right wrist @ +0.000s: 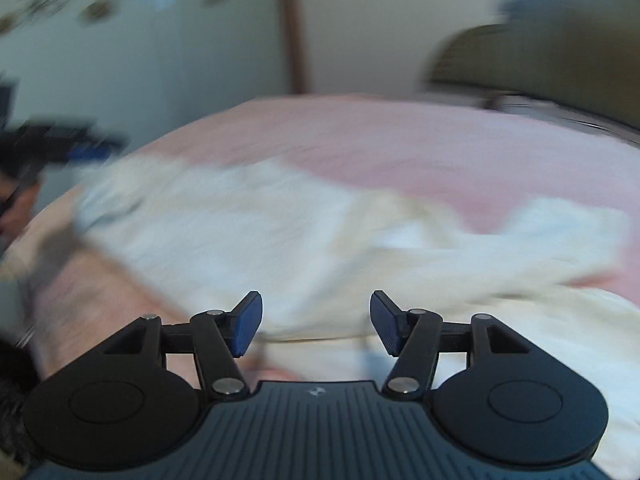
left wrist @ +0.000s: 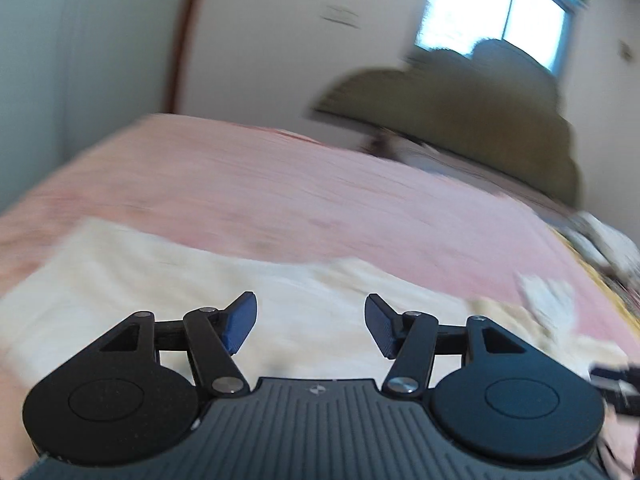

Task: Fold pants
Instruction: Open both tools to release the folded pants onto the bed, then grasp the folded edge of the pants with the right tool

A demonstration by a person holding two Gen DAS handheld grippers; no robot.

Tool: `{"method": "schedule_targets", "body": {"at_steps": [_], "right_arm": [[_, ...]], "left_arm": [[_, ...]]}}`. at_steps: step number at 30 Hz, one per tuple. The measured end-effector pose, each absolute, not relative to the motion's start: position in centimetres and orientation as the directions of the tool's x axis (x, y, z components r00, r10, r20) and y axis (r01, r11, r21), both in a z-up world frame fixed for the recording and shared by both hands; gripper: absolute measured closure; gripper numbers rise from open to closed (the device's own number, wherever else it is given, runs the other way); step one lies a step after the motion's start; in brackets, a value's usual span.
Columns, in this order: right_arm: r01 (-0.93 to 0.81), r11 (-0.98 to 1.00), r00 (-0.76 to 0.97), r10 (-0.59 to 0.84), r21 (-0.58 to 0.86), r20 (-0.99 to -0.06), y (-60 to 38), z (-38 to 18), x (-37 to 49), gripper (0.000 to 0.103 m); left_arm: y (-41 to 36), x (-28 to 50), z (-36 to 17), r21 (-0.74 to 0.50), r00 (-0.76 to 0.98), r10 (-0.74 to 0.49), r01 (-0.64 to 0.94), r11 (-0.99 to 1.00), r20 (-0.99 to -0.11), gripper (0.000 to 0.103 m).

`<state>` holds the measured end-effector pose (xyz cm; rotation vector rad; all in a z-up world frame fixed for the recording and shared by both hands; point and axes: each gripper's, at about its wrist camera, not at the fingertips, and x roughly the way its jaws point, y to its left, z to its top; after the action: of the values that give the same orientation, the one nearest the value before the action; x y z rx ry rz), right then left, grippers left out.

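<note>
The pants [right wrist: 280, 240], a cream-white garment, lie spread on the pink bedspread [right wrist: 400, 140], and both views are smeared by motion blur, so seams and the waistband cannot be made out. In the right wrist view their long axis runs roughly left to right across the bed, from a rumpled end at the far left to a paler end at the far right, with a buff-coloured crease crossing the middle; which end is the waist cannot be told. In the left wrist view the pants [left wrist: 200, 288] fill the near part of the bed and stretch off to the right, where the cloth turns wrinkled. The left gripper [left wrist: 311, 324] hangs just over the cloth with its blue-padded jaws spread wide and nothing between them. The right gripper [right wrist: 316, 322] is likewise parted and empty, poised above the near edge of the fabric. Beyond the bed stand an olive-brown headboard [left wrist: 460, 120], a bright window [left wrist: 500, 12] and a pale wall [left wrist: 260, 40].
</note>
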<state>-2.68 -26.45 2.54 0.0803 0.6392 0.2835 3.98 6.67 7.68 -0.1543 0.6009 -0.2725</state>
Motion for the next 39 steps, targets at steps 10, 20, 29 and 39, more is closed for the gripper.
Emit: {"method": "schedule_targets", "body": {"at_steps": [10, 20, 29, 39], "right_arm": [[0.288, 0.95, 0.716, -0.127, 0.124, -0.687, -38.3, -0.3, -4.4, 0.032], [0.239, 0.966, 0.725, -0.248, -0.104, -0.643, -30.4, 3.5, 11.5, 0.001], [0.268, 0.926, 0.612, -0.378, -0.266, -0.695, -30.3, -1.4, 21.8, 0.007], [0.322, 0.947, 0.655, -0.223, 0.0, -0.722, -34.2, -1.1, 19.8, 0.09]], "left_arm": [[-6.0, 5.4, 0.5, -0.166, 0.556, -0.515, 0.558, 0.813, -0.653, 0.038], [-8.7, 2.9, -2.8, -0.092, 0.593, -0.536, 0.615, 0.783, -0.601, 0.03], [-8.7, 2.9, -3.6, -0.109, 0.591, -0.564, 0.628, 0.771, -0.577, 0.017], [-8.3, 3.3, -3.1, -0.151, 0.567, -0.595, 0.64, 0.754, -0.569, 0.012]]}}
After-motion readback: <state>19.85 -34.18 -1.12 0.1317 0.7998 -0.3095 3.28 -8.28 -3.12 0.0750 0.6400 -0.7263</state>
